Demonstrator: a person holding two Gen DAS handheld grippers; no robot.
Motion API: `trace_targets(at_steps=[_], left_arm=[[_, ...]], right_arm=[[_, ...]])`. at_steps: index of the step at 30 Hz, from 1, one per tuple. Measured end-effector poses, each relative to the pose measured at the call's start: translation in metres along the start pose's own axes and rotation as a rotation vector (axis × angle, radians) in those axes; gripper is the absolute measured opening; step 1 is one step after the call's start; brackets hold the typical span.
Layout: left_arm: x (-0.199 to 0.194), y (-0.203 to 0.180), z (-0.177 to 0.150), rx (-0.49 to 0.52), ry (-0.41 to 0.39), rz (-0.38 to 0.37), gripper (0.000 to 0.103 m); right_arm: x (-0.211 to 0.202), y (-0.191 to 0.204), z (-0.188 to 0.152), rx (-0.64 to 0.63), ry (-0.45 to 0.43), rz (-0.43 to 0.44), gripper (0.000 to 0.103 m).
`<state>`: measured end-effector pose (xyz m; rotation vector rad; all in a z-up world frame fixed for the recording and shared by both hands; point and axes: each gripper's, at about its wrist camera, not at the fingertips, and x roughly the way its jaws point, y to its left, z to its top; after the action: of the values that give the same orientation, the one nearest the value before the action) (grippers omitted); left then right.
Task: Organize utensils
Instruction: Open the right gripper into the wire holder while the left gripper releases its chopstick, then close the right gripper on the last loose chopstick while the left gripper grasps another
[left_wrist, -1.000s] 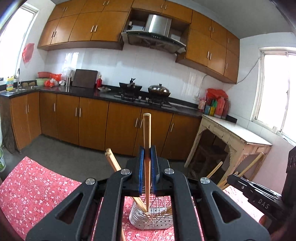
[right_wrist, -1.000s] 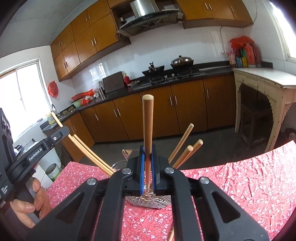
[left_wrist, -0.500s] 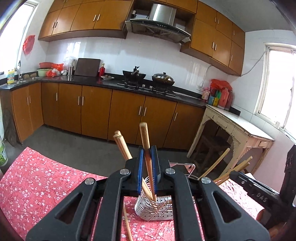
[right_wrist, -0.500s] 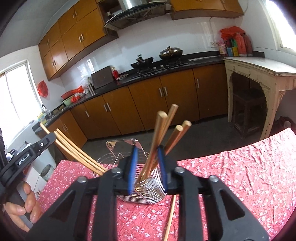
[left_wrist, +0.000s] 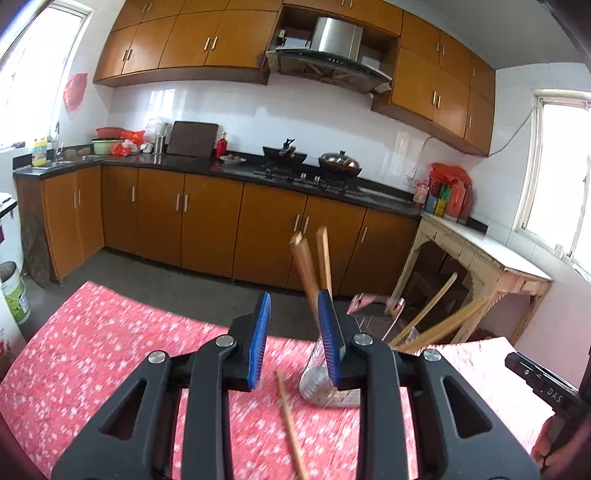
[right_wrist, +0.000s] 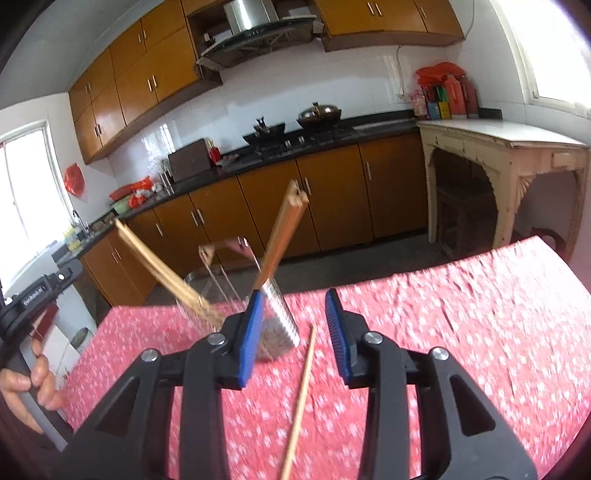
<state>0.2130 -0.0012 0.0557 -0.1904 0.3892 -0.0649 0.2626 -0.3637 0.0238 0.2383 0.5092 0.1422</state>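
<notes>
A wire utensil holder (left_wrist: 325, 380) (right_wrist: 277, 317) stands on the red floral tablecloth and holds several wooden chopsticks (left_wrist: 308, 269) (right_wrist: 280, 236) that lean to both sides. One loose chopstick (left_wrist: 291, 432) (right_wrist: 301, 402) lies on the cloth in front of the holder. My left gripper (left_wrist: 293, 341) is open and empty, just left of the holder. My right gripper (right_wrist: 295, 334) is open and empty, above the loose chopstick and just right of the holder.
The table with the red cloth (left_wrist: 92, 339) (right_wrist: 480, 325) ends at a far edge before the kitchen floor. Brown cabinets (left_wrist: 207, 225) and a counter with a stove run along the back wall. A white side table (right_wrist: 509, 147) stands at the right.
Both grippers have opened and let go of their chopsticks, which now stand in the holder. Both grippers have pulled back and lowered toward the table.
</notes>
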Motion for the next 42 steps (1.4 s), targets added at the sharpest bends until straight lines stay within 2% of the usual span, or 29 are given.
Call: trace_targets(at_steps=[4,8,13,17,21,25,28,29,31,34,37,39,42], left_arm=[[0.002,0.01,-0.03,0.027,0.051,0.032,0.03],[0.017,0.022,-0.074,0.062,0.163,0.071,0.032],[0.037,0.033,-0.122,0.064,0.312,0.084,0.032],[0.044,0.035,-0.138,0.072,0.36,0.083,0.032],[0.045,0.031,-0.143,0.074,0.381,0.062,0.038],[0.047,0.022,-0.145,0.088,0.39,0.043,0.04],[0.05,0.015,-0.147,0.096,0.408,0.029,0.043],[0.051,0.011,-0.148,0.099,0.416,0.024,0.043],[0.055,0.006,-0.151,0.103,0.43,0.018,0.043],[0.058,-0.002,-0.155,0.106,0.446,0.008,0.043],[0.061,-0.012,-0.161,0.123,0.465,0.008,0.043],[0.061,-0.015,-0.163,0.128,0.474,0.007,0.043],[0.063,-0.02,-0.166,0.131,0.485,0.005,0.043]], right_arm=[[0.006,-0.007,-0.038,-0.002,0.081,-0.017,0.035],[0.024,-0.013,-0.078,-0.006,0.18,-0.042,0.035],[0.044,-0.015,-0.115,0.005,0.277,-0.06,0.035],[0.054,-0.002,-0.131,-0.023,0.324,-0.04,0.035],[0.062,0.012,-0.14,-0.067,0.349,-0.035,0.035],[0.074,0.023,-0.148,-0.123,0.372,-0.071,0.034],[0.076,0.025,-0.15,-0.155,0.353,-0.114,0.021],[0.076,0.023,-0.149,-0.147,0.352,-0.116,0.014],[0.077,0.016,-0.147,-0.122,0.35,-0.121,0.008],[0.077,0.001,-0.143,-0.081,0.347,-0.119,0.008],[0.075,-0.018,-0.138,-0.035,0.332,-0.18,0.008],[0.072,-0.038,-0.133,0.049,0.316,-0.248,0.008],[0.069,-0.055,-0.129,0.112,0.307,-0.26,0.008]])
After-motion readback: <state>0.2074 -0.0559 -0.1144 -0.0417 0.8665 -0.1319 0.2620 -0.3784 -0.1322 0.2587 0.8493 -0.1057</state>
